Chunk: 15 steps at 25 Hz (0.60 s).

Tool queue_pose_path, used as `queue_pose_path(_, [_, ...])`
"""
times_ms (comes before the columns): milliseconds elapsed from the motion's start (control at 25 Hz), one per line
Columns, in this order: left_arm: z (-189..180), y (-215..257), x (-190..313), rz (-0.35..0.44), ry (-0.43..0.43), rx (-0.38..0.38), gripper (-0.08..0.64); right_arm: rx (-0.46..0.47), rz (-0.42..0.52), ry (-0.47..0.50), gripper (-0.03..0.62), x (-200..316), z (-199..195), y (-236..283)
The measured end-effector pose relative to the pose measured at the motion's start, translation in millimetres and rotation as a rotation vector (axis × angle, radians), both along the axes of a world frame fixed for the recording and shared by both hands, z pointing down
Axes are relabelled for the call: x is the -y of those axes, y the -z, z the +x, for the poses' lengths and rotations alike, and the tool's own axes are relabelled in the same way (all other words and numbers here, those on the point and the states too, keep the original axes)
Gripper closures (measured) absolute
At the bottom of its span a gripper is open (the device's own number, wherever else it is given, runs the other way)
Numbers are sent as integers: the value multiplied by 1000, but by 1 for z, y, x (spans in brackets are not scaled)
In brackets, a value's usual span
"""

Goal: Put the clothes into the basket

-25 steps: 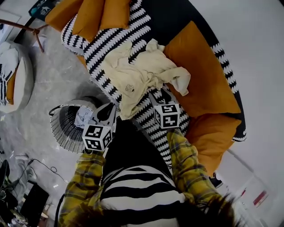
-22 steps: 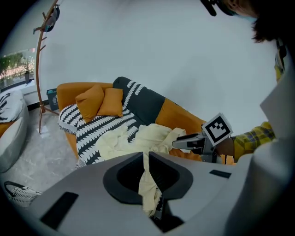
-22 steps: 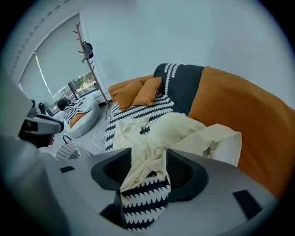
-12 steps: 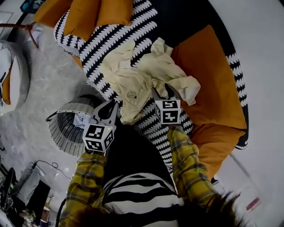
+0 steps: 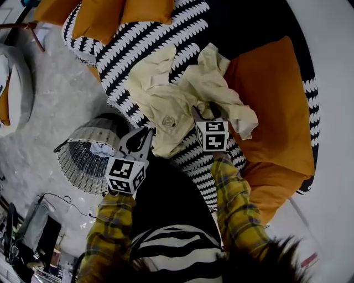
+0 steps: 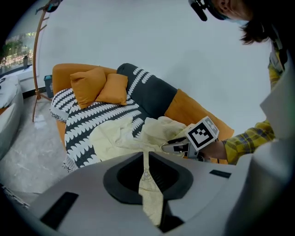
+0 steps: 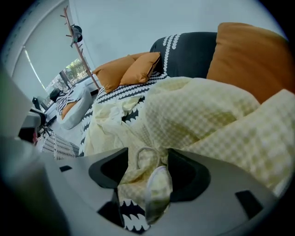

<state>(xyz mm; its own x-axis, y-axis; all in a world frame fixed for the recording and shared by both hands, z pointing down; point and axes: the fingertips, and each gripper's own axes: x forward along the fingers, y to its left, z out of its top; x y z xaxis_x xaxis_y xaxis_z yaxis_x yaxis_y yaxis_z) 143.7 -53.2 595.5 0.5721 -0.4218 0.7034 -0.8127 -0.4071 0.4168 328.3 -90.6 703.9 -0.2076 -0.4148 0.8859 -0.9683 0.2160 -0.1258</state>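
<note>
Two cream garments lie on the black-and-white sofa throw [image 5: 138, 44]: a shirt with a small emblem [image 5: 160, 105] and a checked one [image 5: 215, 88] beside it. My right gripper [image 5: 203, 113] is down on the checked garment [image 7: 216, 115]. Its jaws [image 7: 148, 154] are opening, and a bunched fold lies loose between them. My left gripper [image 5: 142, 138] hovers at the shirt's near hem. Its jaws [image 6: 146, 156] are nearly together, and only a slit of cream cloth [image 6: 124, 136] shows between them. The woven basket [image 5: 83, 160] stands on the floor to the left, with a white cloth [image 5: 102, 149] inside.
Orange cushions sit at the sofa's right [image 5: 276, 105] and far end [image 5: 127, 14]. A round white seat [image 5: 14, 94] is on the grey floor at far left. Cables [image 5: 55, 199] lie near the basket, and a coat stand [image 6: 39, 55] rises behind the sofa.
Both grippers have come down toward the clothes. The right one has reached the checked garment and the left has neared the shirt's hem. The clothes have not shifted.
</note>
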Motion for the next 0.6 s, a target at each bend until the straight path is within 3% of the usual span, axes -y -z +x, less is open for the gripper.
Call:
queue_pose_path(280, [-11, -14, 6, -35, 38, -4, 514, 104, -58, 27, 294, -6, -30, -18])
queue_pose_path(600, [-9, -27, -4, -37, 47, -19, 514, 111, -61, 63, 284, -20, -47, -28])
